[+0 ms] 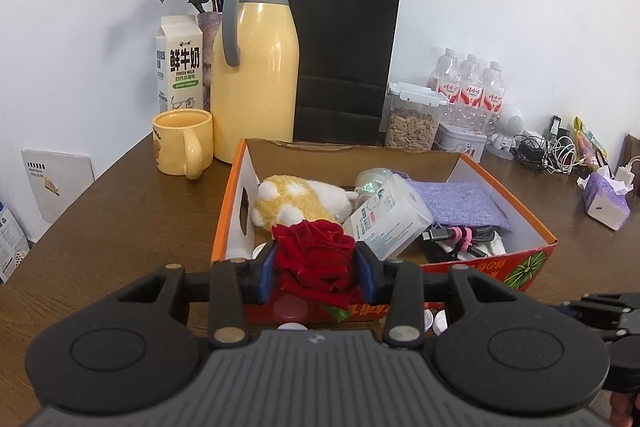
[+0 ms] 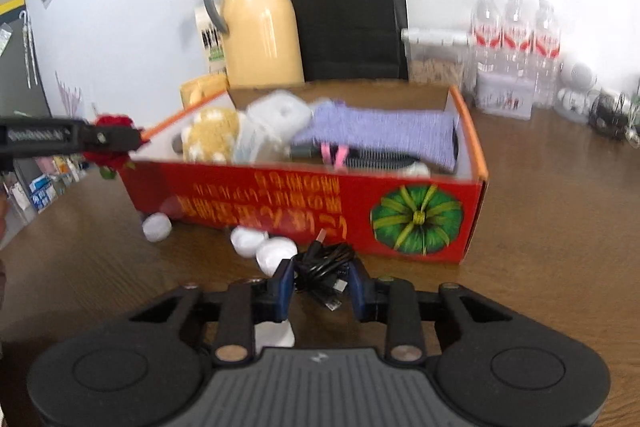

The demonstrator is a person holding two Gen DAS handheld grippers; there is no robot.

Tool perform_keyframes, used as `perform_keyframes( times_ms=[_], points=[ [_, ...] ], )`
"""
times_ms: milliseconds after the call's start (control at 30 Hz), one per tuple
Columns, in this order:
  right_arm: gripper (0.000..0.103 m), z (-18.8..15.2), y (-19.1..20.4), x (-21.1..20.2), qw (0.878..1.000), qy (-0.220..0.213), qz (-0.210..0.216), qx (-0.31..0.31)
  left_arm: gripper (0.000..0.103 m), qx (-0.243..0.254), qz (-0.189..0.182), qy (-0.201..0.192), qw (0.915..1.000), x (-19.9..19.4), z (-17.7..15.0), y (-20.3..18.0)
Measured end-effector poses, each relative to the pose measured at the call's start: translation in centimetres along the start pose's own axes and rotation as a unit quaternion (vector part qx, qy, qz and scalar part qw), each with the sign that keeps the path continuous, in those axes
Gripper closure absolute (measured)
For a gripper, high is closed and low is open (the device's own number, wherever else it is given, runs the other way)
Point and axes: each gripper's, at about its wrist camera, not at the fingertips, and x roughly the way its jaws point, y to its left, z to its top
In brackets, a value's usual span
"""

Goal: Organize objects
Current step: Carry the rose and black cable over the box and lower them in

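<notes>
My left gripper [image 1: 316, 267] is shut on a red rose head [image 1: 314, 251], held just in front of the near-left corner of the red and orange cardboard box [image 1: 520, 263]. The box holds a yellow-white plush toy [image 1: 296, 203], a white packet [image 1: 384, 219], a purple cloth [image 1: 464, 203] and tied cables [image 1: 460, 237]. In the right wrist view, my right gripper [image 2: 322, 277] sits low on the table before the box [image 2: 280, 195], its blue pads closed against a black cable bundle [image 2: 324, 263]. The left gripper [image 2: 120, 139] with the rose [image 2: 114, 121] shows at the left.
Small white round lids [image 2: 158, 227] [image 2: 248, 241] lie on the wooden table before the box. Behind it stand a yellow jug [image 1: 256, 67], a mug [image 1: 182, 143], a milk carton [image 1: 180, 63], a black paper bag [image 1: 344, 59], a seed jar [image 1: 412, 123] and water bottles [image 1: 472, 83]. Tissues [image 1: 606, 199] lie right.
</notes>
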Motion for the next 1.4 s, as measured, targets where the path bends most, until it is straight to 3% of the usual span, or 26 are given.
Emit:
perform_keyframes(
  times_ms=[367, 700, 967, 1300, 1400],
  points=[
    [0.080, 5.8, 1.4, -2.3, 0.994, -0.101, 0.010, -0.029, 0.062, 0.000, -0.013, -0.026, 0.9996, 1.3, 2.8, -1.7],
    [0.080, 7.6, 0.7, -1.4, 0.993, -0.115, 0.022, -0.023, 0.062, 0.002, -0.014, -0.029, 0.9995, 2.5, 3.4, -2.2],
    [0.080, 10.5, 0.0, -0.4, 0.990, -0.140, 0.002, -0.026, 0.062, 0.003, -0.004, -0.044, 0.9990, 4.1, 5.3, -2.3],
    [0.080, 11.7, -1.4, 5.6, 0.992, -0.120, -0.045, -0.008, 0.063, 0.000, 0.030, -0.025, 0.9992, 9.5, 6.0, -2.5],
    [0.079, 11.3, -1.9, 6.6, 0.993, -0.106, -0.052, -0.002, 0.058, -0.005, 0.041, -0.017, 0.9990, 10.2, 5.7, -2.1]
  ],
)
